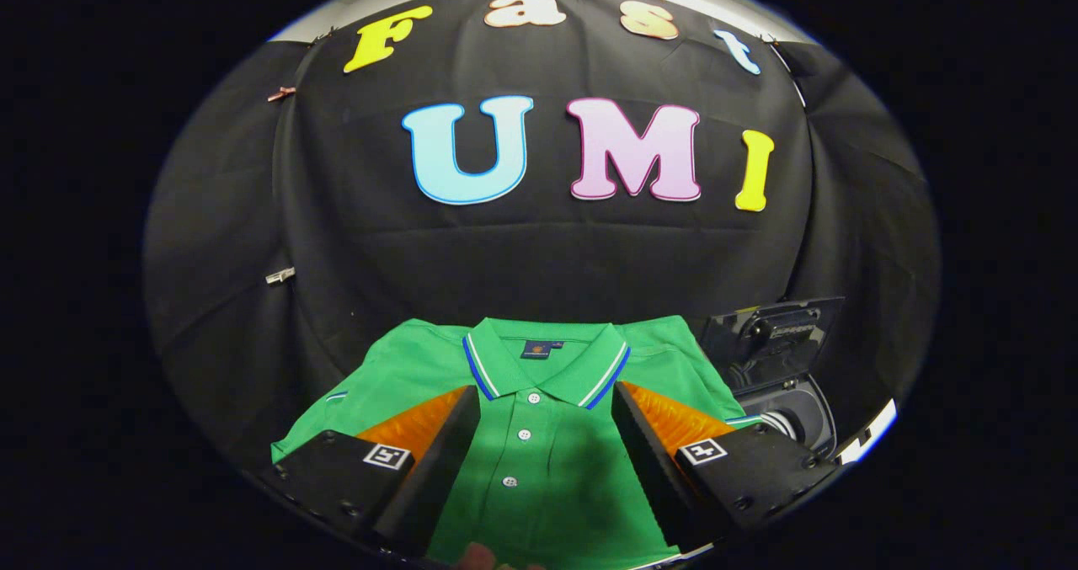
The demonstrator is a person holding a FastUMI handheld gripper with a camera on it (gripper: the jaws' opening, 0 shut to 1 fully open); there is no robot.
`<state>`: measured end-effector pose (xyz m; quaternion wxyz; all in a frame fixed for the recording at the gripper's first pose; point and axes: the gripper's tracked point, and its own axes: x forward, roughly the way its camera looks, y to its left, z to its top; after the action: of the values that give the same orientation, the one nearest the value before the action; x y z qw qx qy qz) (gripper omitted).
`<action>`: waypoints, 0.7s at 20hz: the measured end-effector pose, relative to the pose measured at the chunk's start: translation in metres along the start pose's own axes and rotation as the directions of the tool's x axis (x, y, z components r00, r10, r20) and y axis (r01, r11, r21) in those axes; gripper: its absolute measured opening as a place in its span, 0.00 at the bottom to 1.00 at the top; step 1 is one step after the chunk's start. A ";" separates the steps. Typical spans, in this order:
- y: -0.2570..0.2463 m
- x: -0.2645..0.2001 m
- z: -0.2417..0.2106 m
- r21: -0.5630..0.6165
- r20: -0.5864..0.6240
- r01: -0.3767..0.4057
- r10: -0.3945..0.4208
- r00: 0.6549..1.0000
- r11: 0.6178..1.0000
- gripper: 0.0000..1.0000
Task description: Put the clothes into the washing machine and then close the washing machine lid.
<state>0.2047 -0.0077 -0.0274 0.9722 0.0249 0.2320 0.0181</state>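
A green polo shirt (539,452) lies flat and face up, its collar edged in white and blue and three white buttons down the placket. My gripper (546,402) hovers over it, open, with the button placket showing in the gap between the fingers and the collar just beyond the tips. To the right of the shirt, past the right finger, stands a small dark washing machine (792,410) with its lid (775,330) raised and the round drum opening showing below it.
Black cloth forms the booth wall behind the shirt and machine. Two small clips (280,275) hold the cloth to the left of the shirt. A white strip (867,435) runs along the edge beyond the machine on the right.
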 end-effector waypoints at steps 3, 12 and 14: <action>0.000 0.021 -0.014 -0.035 -0.100 -0.001 -0.002 0.995 0.999 1.00; -0.003 0.039 -0.043 -0.028 -0.300 -0.027 0.017 0.954 0.999 0.99; -0.003 0.039 -0.044 -0.042 -0.326 -0.022 0.007 0.945 0.999 0.98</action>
<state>0.2199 -0.0070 -0.0846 0.9206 0.0013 0.3889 0.0345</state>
